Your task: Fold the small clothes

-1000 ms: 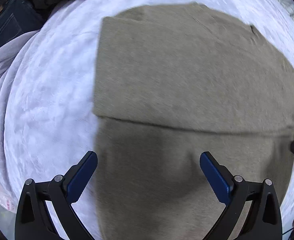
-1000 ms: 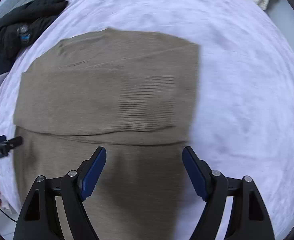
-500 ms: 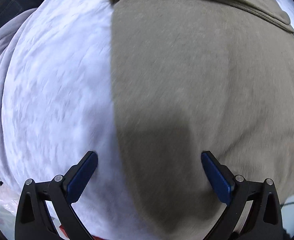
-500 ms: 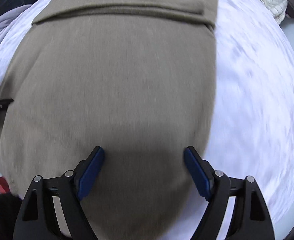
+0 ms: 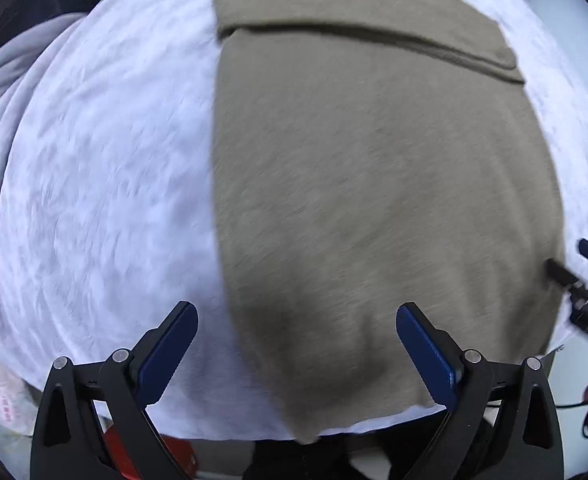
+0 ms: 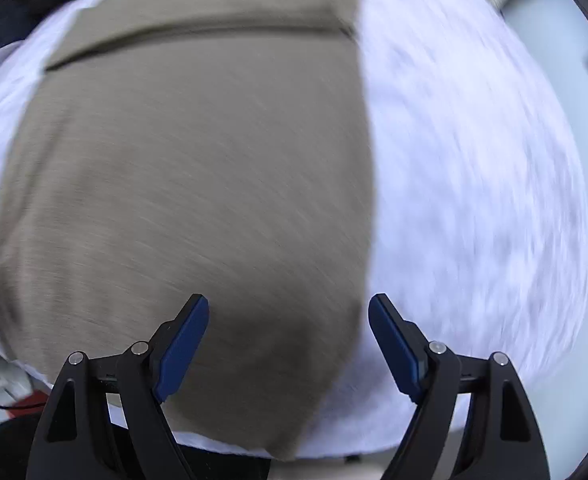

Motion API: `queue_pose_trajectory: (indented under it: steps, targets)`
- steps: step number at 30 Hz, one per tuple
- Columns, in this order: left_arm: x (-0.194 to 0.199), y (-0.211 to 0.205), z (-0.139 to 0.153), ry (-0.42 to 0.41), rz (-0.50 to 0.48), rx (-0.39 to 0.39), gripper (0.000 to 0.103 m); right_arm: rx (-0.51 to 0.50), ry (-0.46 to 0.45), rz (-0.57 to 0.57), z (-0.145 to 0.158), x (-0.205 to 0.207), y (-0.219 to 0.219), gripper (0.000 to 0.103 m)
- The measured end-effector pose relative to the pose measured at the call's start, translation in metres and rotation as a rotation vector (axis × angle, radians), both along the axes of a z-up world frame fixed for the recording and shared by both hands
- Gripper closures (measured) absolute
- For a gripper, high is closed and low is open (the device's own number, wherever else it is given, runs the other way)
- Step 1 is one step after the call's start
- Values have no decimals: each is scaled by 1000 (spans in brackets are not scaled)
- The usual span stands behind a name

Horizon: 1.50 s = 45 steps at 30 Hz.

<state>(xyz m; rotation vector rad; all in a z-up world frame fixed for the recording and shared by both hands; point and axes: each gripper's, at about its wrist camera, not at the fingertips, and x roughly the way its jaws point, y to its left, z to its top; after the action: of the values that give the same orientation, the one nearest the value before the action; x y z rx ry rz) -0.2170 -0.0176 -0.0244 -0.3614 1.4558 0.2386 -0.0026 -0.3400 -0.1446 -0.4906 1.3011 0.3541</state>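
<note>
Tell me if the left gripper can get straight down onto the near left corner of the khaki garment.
Probably yes. The left gripper hangs open over the khaki garment's near left edge on the white blanket, nothing between its jaws.

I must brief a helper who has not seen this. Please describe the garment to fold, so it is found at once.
A white blanket covers the surface. On it lies one flat olive-brown knit garment; its far end is folded over into a band, and its near end overhangs the blanket's near edge.
</note>
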Motion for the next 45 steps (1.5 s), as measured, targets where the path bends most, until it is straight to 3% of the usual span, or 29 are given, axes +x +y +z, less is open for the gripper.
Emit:
queue_pose_trajectory:
  steps: [1, 2, 3, 5, 7, 13, 15, 17, 20, 23, 26, 27, 29, 31, 32, 34, 35, 36, 38, 41, 45]
  targets:
    - [4, -5, -2, -2, -20, -21, 3, 24, 0, 64, 4, -4, 15, 18]
    - [45, -13, -12, 14, -45, -46, 3, 48, 24, 103, 4, -6, 24, 18]
    - [49, -18, -21, 43, -68, -57, 3, 86, 80, 136, -1, -7, 33, 18]
    - [43, -20, -52, 142, -92, -7, 3, 128, 219, 148, -21, -6, 40, 18]
    - [23, -10, -75, 202, -74, -15, 0, 79, 267, 128, -40, -4, 30, 18]
    - [-11, 8, -58, 190, -4, -32, 0, 102, 263, 93, -39, 6, -49, 17]
    - [-14, 13, -46, 171, 16, -44, 0, 46, 282, 65, -47, 14, -75, 17]
    - [-50, 16, -33, 157, 35, -57, 0, 64, 273, 52, -34, -2, -99, 17]
    - [-84, 30, -38, 184, 91, -86, 0, 54, 233, 21, -19, -13, -139, 17]
    - [-105, 43, -42, 181, 198, -160, 0, 74, 255, -108, -16, -25, -172, 17]
    - [-119, 48, -53, 180, 194, -171, 9, 122, 324, -231, -32, -21, -199, 17]
    - [-103, 64, -63, 185, 169, -161, 10, 130, 333, -231, -35, -21, -204, 18]
    - [-77, 56, -56, 184, 144, -155, 10, 121, 337, -204, -38, 0, -205, 22]
    - [-57, 54, -50, 196, 135, -143, 10, 124, 349, -182, -38, 1, -201, 42]
    - [-53, 51, -53, 209, 127, -126, 13, 129, 354, -176, -35, 16, -183, 48]
    - [-46, 43, -52, 212, 105, -103, 26, 148, 368, -166, -38, 27, -180, 75]
    - [-42, 36, -55, 200, 93, -98, 42, 159, 372, -165, -36, 29, -162, 82]
    - [-43, 30, -55, 190, 86, -98, 50, 171, 374, -166, -36, 31, -157, 89]
    - [-54, 29, -42, 168, 80, -117, 83, 195, 370, -175, -31, 21, -161, 93]
    - [-60, 57, -25, 152, 70, -144, 92, 208, 362, -200, -15, 14, -198, 96]
    - [-79, 54, 3, 119, 53, -142, 95, 214, 347, -205, -1, 16, -219, 96]
